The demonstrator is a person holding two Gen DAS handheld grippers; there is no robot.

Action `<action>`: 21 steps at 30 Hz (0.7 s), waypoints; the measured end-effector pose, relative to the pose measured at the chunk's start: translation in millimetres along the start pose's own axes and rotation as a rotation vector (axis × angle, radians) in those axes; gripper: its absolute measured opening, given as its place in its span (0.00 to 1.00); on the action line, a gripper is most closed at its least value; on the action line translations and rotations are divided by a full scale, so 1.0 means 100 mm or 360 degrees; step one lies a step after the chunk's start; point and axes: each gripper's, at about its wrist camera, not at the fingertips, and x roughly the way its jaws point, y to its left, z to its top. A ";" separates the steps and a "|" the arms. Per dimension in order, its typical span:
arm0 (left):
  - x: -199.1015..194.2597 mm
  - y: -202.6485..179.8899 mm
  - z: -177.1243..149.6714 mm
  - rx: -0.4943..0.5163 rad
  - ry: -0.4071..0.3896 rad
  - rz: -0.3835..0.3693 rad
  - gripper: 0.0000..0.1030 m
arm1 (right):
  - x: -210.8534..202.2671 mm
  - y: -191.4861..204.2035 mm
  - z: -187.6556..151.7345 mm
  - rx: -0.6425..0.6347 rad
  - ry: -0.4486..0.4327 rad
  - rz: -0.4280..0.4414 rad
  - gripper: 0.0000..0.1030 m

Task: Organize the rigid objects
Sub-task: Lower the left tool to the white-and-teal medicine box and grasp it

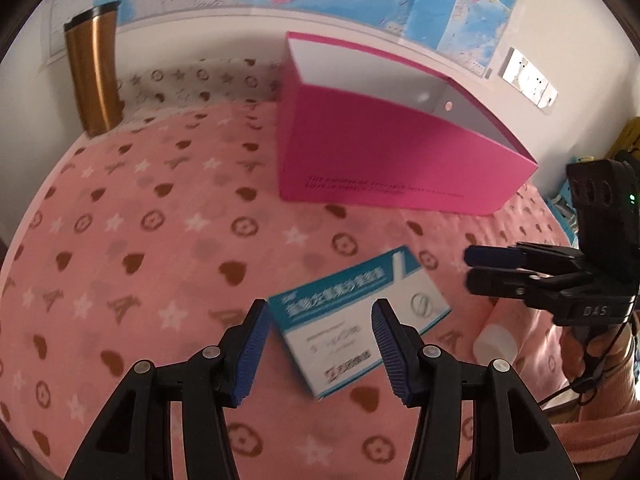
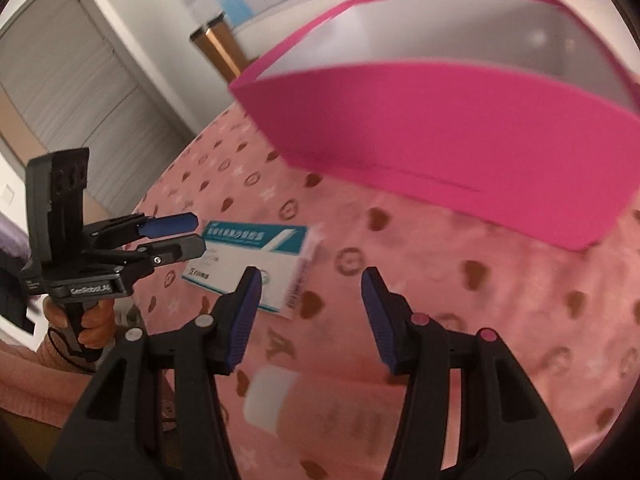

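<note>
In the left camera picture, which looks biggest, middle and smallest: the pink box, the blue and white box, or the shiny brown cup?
1. Open pink cardboard box
2. Blue and white medicine box, nearer the camera
3. Copper metal tumbler, farther away, so unsure

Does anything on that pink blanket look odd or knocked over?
Nothing looks spilled or broken. The medicine box lies flat and askew on the blanket, outside the open pink box. A pink bottle with a white cap lies on its side nearby.
</note>
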 end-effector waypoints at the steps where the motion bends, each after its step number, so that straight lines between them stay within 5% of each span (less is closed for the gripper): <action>1: 0.00 0.01 -0.02 -0.0007 0.0006 -0.0003 0.52 | 0.06 0.02 0.01 -0.0009 0.0015 0.0004 0.52; 21: 0.09 -0.09 -0.16 0.0009 0.0077 -0.0159 0.52 | 0.42 0.16 0.07 -0.0001 0.0118 0.0015 0.47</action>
